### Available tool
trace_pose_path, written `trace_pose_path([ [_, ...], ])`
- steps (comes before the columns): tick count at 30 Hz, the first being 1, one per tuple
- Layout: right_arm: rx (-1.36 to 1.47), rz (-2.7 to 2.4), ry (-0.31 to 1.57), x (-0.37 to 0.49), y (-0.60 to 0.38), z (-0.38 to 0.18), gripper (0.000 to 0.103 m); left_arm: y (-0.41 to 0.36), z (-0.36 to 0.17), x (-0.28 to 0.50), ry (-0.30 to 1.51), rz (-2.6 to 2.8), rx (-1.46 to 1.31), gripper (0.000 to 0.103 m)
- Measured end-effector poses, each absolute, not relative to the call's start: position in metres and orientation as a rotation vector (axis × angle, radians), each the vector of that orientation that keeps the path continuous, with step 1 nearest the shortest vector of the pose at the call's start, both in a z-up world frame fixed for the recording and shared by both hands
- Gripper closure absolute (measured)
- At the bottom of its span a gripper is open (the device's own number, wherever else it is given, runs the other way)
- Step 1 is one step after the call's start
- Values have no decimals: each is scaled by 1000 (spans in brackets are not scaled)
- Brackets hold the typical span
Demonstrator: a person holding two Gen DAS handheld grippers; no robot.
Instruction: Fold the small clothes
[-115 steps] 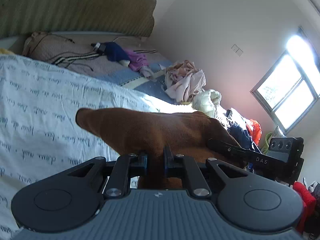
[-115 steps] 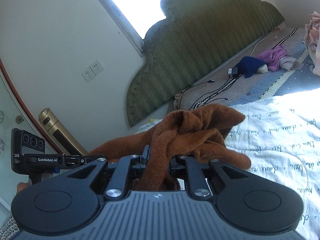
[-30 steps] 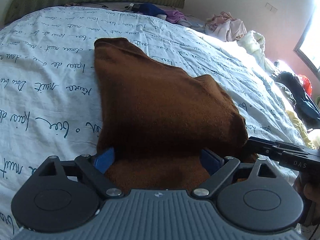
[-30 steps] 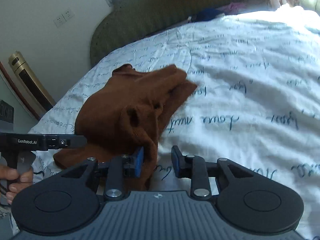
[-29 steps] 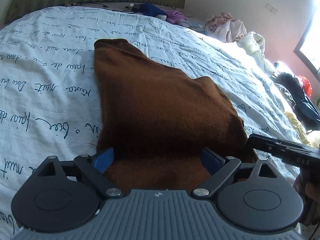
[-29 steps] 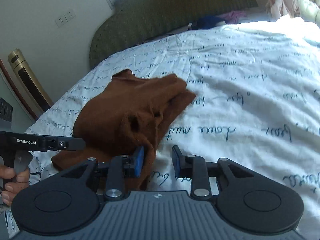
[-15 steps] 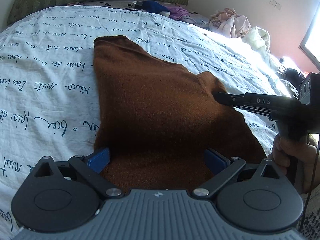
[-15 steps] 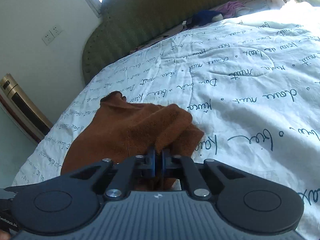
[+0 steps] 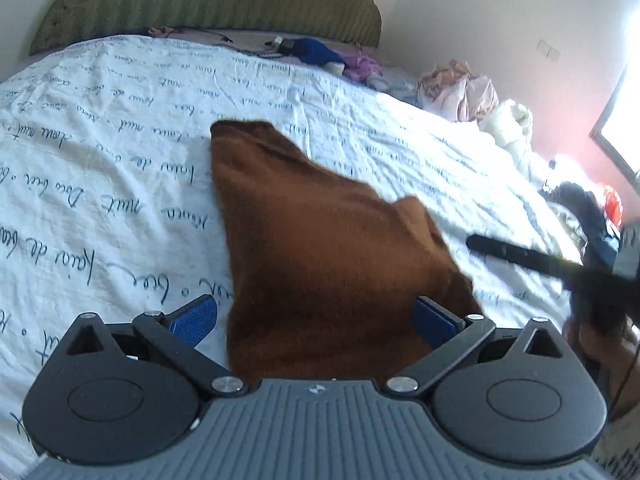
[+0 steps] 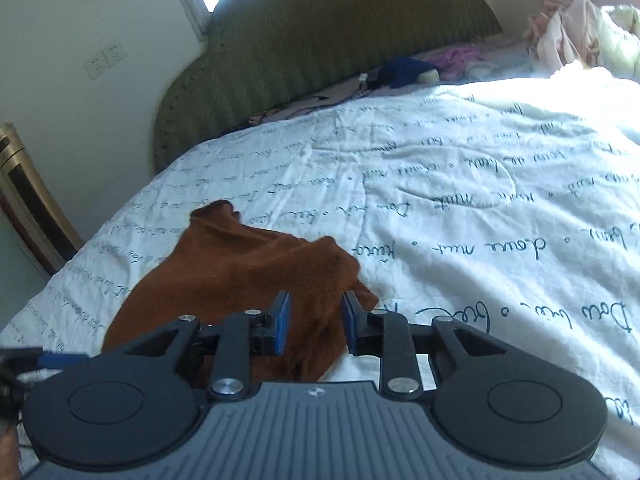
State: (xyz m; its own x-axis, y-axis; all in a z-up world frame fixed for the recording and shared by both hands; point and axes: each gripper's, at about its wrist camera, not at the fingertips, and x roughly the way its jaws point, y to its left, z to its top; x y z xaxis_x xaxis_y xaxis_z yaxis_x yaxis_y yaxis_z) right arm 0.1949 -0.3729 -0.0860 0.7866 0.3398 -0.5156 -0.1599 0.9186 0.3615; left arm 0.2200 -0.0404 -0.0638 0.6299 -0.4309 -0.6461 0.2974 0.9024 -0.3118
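Your left gripper (image 9: 314,318) hangs low over the near end of a brown knitted garment (image 9: 320,248), pointing downward, its blue pads (image 9: 192,316) spread as wide as they go. The left pad is over bare sheet, the right pad at the cloth's edge, and neither presses on the fabric, so you hold nothing here. The garment lies loosely flattened on a white bedsheet (image 9: 100,184) printed with dark handwriting, one narrow end reaching toward a green headboard (image 9: 208,0). That spread-out lie looks like preparation for a fold, which seems not yet begun. Farther right, your right gripper (image 10: 314,326) also tilts downward over the garment's near right corner (image 10: 340,320). Its jaws are opening, with the brown cloth beneath the gap and the pads clear of it, so that corner appears to be let go. In the left view, your right hand's tool shows as a dark blurred bar. Other loose clothes (image 9: 460,88) are heaped far across the bed.
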Motion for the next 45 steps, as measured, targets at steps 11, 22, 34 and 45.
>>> trace_pose_path([
  [11,238,304,660,177,-336,-127,76,-74,-123,284,874,-370,-133,0],
  [22,375,267,569,219,-365,-90,28,-81,-47,301,712,-481,-226,0],
  [34,305,246,677,277,-348,-125,71,-112,-115,353,865,-334,-36,1],
  [45,94,261,653,205,-313,-114,52,-114,-118,340,811,-307,-1,0],
])
